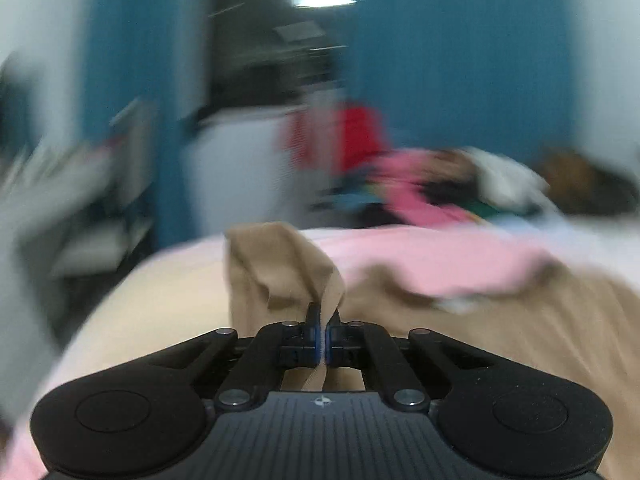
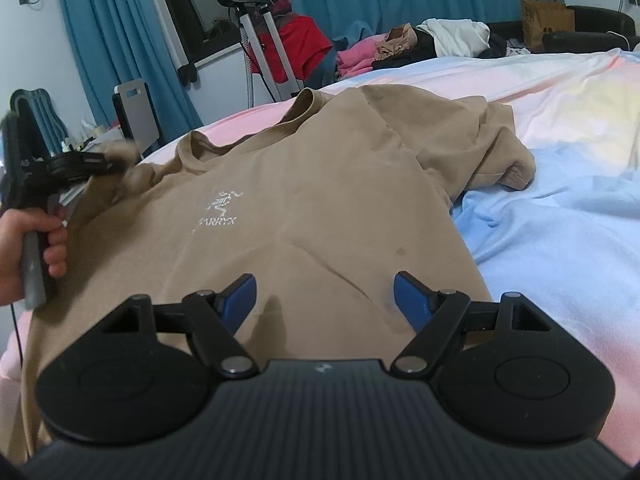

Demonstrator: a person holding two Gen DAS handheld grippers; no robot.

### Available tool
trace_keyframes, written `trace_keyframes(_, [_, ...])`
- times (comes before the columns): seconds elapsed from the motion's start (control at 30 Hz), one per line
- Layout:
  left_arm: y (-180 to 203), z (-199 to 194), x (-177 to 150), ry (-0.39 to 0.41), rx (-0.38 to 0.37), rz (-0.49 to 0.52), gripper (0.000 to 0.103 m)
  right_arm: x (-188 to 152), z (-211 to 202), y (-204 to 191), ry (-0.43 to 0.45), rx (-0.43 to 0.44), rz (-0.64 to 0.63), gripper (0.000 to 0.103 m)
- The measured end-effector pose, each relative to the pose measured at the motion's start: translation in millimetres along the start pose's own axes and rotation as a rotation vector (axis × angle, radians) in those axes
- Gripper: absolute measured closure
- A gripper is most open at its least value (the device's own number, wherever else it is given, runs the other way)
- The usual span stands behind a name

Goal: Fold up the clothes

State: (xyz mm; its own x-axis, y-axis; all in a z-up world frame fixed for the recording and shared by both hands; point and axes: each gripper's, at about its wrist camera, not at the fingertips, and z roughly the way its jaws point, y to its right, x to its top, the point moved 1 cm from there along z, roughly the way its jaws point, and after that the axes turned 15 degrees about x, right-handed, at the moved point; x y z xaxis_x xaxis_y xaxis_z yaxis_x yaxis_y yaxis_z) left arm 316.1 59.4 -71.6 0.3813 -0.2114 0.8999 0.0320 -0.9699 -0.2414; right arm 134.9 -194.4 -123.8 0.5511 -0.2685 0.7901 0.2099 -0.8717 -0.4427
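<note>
Bedsheet [image 2: 560, 128] bears tan shirt [image 2: 304, 200], collar away; left tool [image 1: 323, 322] pinches it, right tool [image 2: 324, 300] spread.

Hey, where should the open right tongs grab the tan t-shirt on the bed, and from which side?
Probably the far sleeve, bunched beside the tan t-shirt on the bed sheet. Its raised folds give the right tongs an edge to pinch; the flat chest below them offers none. Come in low from the right, over bare sheet. The left tongs already pinch the other sleeve.
</note>
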Motion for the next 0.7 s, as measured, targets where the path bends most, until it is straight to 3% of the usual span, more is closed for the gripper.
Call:
trace_keyframes(0.1, [55.3,-22.9,-10.1,-0.011,-0.166,0.226,0.098,0.9,-2.0,1.0,0.006,0.004,0.013,0.025])
trace_keyframes(0.2, [85.7,-35.1,-26.3,-0.056,-0.248,0.344,0.087,1.9,-4.4,2.2,0.011,-0.001,0.024,0.025])
trace_keyframes(0.27, [89.7,-38.8,-32.4,-0.066,-0.255,0.364,0.067,2.8,-6.7,3.3,0.017,-0.004,0.032,0.025])
trace_keyframes(0.5, [40.7,-76.9,-36.9,0.001,-0.319,0.270,0.044,4.8,-8.9,7.0,0.022,0.004,0.068,0.025])
trace_keyframes(0.7, [-2.6,-77.1,-27.3,0.035,-0.227,0.105,0.040,5.3,-7.5,8.2,0.018,0.006,0.073,0.025])
